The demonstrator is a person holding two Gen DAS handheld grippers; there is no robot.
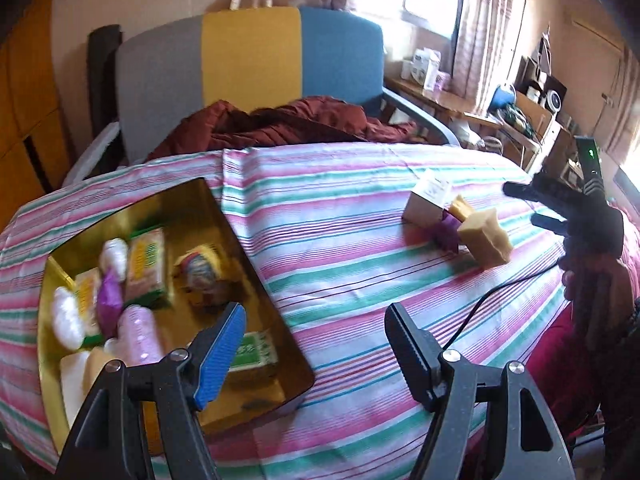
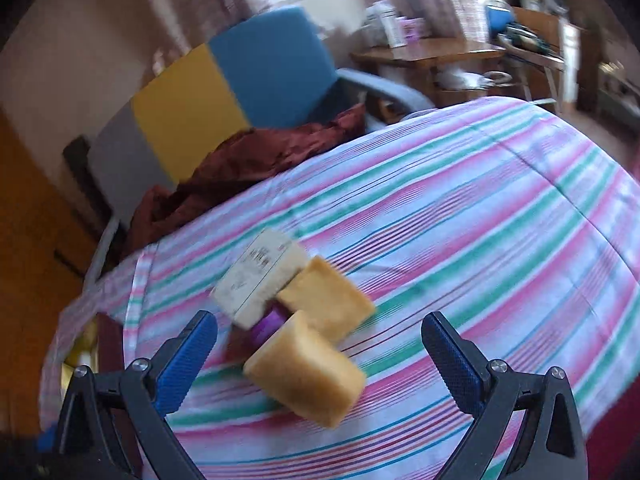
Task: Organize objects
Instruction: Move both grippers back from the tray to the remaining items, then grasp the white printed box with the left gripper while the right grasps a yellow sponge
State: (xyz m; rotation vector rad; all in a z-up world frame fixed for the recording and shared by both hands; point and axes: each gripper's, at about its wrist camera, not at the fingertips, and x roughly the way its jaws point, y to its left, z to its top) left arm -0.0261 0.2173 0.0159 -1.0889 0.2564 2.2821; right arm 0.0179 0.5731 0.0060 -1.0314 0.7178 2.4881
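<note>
A gold tin box (image 1: 262, 280) sits on the striped tablecloth at the left, holding several small packets and soaps. My left gripper (image 1: 316, 324) is open and empty, just right of the tin's near corner. On the cloth to the right lie a white carton (image 1: 426, 204), a purple item (image 1: 450, 228) and two tan sponge blocks (image 1: 486, 238). My right gripper (image 1: 528, 206) is open beside them. In the right wrist view my right gripper (image 2: 320, 334) is open above the near sponge (image 2: 306, 368), with the far sponge (image 2: 326, 302), the carton (image 2: 258, 276) and the purple item (image 2: 270, 324) behind.
A grey, yellow and blue chair (image 1: 248, 68) with a dark red garment (image 1: 280, 124) stands behind the table. A black cable (image 1: 492, 300) runs across the cloth at the right. Cluttered shelves (image 1: 532, 112) stand at the far right.
</note>
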